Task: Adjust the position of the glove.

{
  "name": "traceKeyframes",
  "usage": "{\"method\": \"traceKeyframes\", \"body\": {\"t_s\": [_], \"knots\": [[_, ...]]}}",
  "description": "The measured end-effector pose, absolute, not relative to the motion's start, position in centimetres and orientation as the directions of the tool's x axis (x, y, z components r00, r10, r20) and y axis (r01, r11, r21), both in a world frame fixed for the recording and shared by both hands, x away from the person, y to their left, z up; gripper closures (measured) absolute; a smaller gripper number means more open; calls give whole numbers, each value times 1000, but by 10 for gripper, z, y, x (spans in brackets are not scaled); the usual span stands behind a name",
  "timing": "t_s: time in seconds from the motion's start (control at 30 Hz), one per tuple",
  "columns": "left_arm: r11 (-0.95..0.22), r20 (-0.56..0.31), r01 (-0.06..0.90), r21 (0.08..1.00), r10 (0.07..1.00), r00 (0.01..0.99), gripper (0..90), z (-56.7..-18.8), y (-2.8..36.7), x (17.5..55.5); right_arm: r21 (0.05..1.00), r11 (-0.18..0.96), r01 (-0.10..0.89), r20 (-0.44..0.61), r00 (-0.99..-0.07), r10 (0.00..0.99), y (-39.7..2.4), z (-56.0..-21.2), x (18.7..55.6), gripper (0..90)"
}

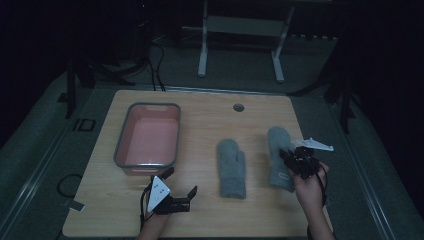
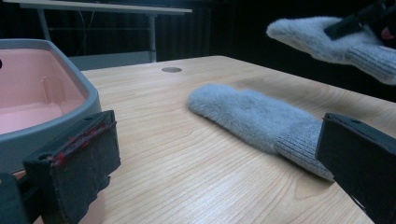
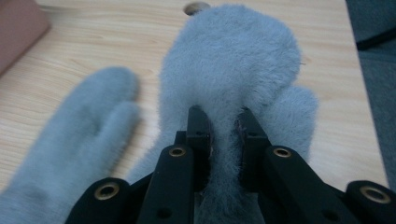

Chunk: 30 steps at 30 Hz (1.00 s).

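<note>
My right gripper (image 3: 223, 122) pinches the right mitten (image 3: 233, 70), centre frame; my left gripper (image 1: 181, 182), lower left, gapes empty

- the high view is dim and underexposed; the floor and background sink into near black, and only the wooden table (image 1: 200, 210) catches soft, even light.
- shadows there are faint and short, with no glare.
- the left gripper view is brighter; its black jaws are soft and out of focus in the foreground, while the wood grain reads clearly.
- the right gripper view is evenly lit; the held mitten (image 3: 233, 79) looks fuzzy, and the other mitten (image 3: 79, 140) beside it is blurred.
</note>
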State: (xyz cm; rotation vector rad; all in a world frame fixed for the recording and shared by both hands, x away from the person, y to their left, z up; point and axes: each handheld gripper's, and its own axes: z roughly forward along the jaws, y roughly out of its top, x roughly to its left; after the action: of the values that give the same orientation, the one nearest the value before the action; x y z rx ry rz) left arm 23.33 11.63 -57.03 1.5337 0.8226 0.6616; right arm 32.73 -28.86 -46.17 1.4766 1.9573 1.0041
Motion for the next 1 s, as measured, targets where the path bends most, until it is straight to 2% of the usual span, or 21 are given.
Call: {"method": "traceKeyframes", "body": {"t_s": [0.57, 0.8, 1.0], "knots": [[-44, -40, 126, 991, 804, 593, 1, -570, 116, 233, 770, 202, 605, 87, -413, 907, -200, -454, 335, 792], [-43, -42, 128, 991, 803, 594, 1, -570, 116, 234, 756, 203, 623, 109, -426, 898, -177, -457, 338, 791], [-43, -42, 129, 991, 803, 595, 1, -570, 116, 234, 727, 196, 659, 137, -418, 898, -162, -473, 337, 790]]}}
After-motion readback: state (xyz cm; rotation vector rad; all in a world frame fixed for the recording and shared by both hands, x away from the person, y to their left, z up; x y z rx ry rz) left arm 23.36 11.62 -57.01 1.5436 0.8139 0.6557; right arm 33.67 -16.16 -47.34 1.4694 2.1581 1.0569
